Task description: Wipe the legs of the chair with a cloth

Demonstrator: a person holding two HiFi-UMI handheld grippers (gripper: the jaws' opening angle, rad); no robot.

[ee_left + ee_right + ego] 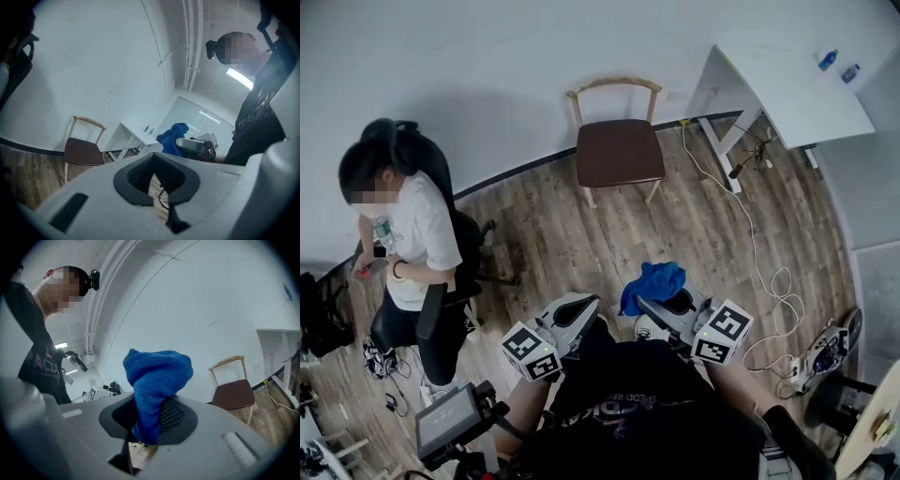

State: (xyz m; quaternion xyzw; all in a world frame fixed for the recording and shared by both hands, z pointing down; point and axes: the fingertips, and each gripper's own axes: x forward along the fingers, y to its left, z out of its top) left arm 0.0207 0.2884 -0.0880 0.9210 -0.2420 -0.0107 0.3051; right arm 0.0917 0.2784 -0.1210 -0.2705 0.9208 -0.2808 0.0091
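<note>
The chair point(619, 148) has a light wooden frame and a brown seat; it stands against the far wall, well ahead of both grippers. It also shows in the left gripper view as the chair point(84, 150) and in the right gripper view as the chair point(234, 392). My right gripper point(649, 305) is shut on a bunched blue cloth point(654, 283), which sticks up out of the jaws of the right gripper point(150, 420) as the cloth point(157, 376). My left gripper point(584, 307) holds nothing, and its jaws are together in the left gripper view point(157, 180). Both are held close to my body.
A person point(403, 234) sits in a black office chair at the left. A white table point(787, 84) with two small bottles stands at the back right. A white cable point(759, 253) runs over the wooden floor to a power strip point(792, 361) and shoes at the right.
</note>
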